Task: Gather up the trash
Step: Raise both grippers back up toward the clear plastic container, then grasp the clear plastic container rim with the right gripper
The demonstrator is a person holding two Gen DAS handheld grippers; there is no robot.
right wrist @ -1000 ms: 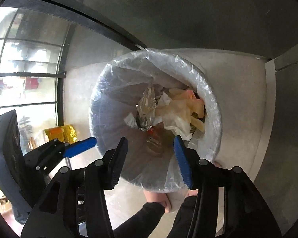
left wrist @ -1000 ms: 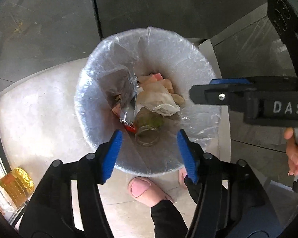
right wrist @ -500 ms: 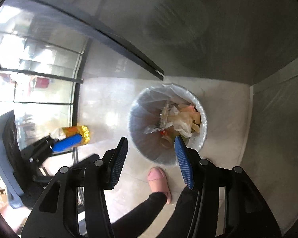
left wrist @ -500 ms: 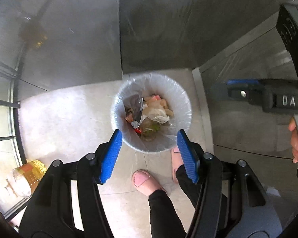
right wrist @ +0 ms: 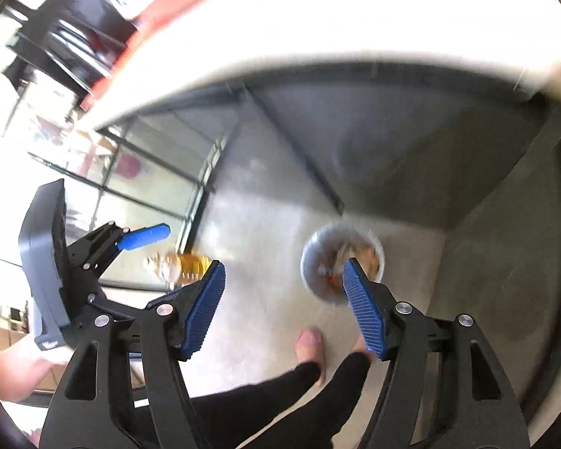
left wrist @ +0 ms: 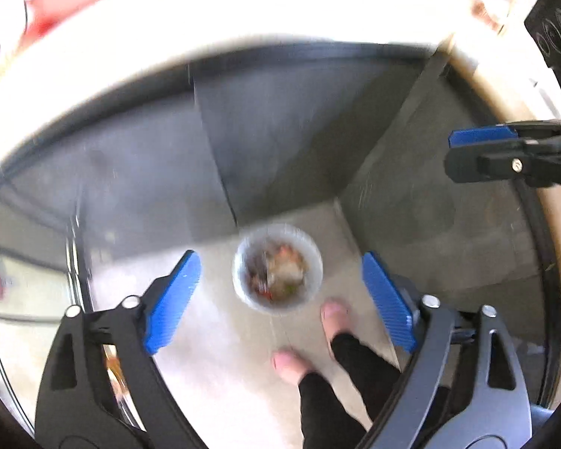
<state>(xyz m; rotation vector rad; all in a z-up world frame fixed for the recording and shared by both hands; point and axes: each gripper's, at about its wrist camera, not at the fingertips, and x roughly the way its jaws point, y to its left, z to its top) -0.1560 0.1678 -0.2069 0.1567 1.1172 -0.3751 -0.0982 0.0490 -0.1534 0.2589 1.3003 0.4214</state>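
The round white bin lined with clear plastic (left wrist: 277, 272) sits on the pale floor far below, in the corner where the grey walls meet. It already holds scraps of paper and wrappers. In the left view it lies just below the middle, toward 6 o'clock; in the right view it is out at about 4 o'clock.

The left gripper with blue ribbed pads (left wrist: 280, 299) has its jaws opening wide, and nothing is between them. The right gripper with blue pads (right wrist: 286, 308) is opening too, and it is empty as well. So I think the next job is to find more trash — probably up on the white tabletop (left wrist: 280, 11) at 12 o'clock. To do that well, keep the jaws wide, slow down so the view is not blurry, and aim at one piece at a time.

The left view shows both pink slippers (left wrist: 334, 312) right next to the bin. Only the right view shows the shiny gold wrapper (right wrist: 190, 263) on the floor at about 9 o'clock, by the glass door — that may be trash to pick up.
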